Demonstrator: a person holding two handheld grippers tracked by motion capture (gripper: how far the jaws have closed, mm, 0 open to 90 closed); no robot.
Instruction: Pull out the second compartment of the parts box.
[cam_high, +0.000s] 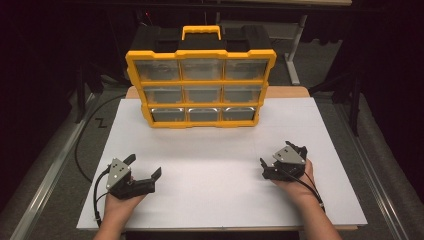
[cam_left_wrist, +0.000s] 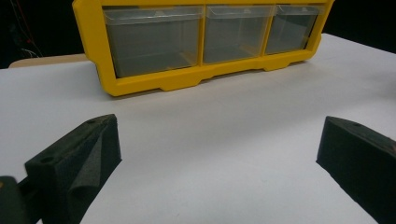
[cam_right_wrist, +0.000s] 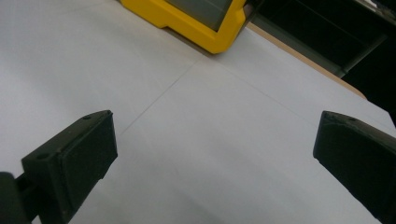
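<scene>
a yellow organizer (cam_high: 200, 85) with nine clear drawers in three rows and a black back with a yellow carry handle (cam_high: 201, 31) stands upright at the far middle of the white counter (cam_high: 220, 190). your left tongs (cam_high: 145, 167) rest on the counter well in front of the organizer's left corner, jaws spread wide and empty; in the left gripper view they (cam_left_wrist: 219, 154) face the organizer's bottom row of drawers (cam_left_wrist: 210, 35). your right tongs (cam_high: 282, 152) rest well in front of the organizer's right corner, likewise released with nothing between the jaws; in the right gripper view they (cam_right_wrist: 215, 154) point past the organizer's lower corner (cam_right_wrist: 205, 23). both hands (cam_high: 117, 207) grip from the near side, away from the organizer.
</scene>
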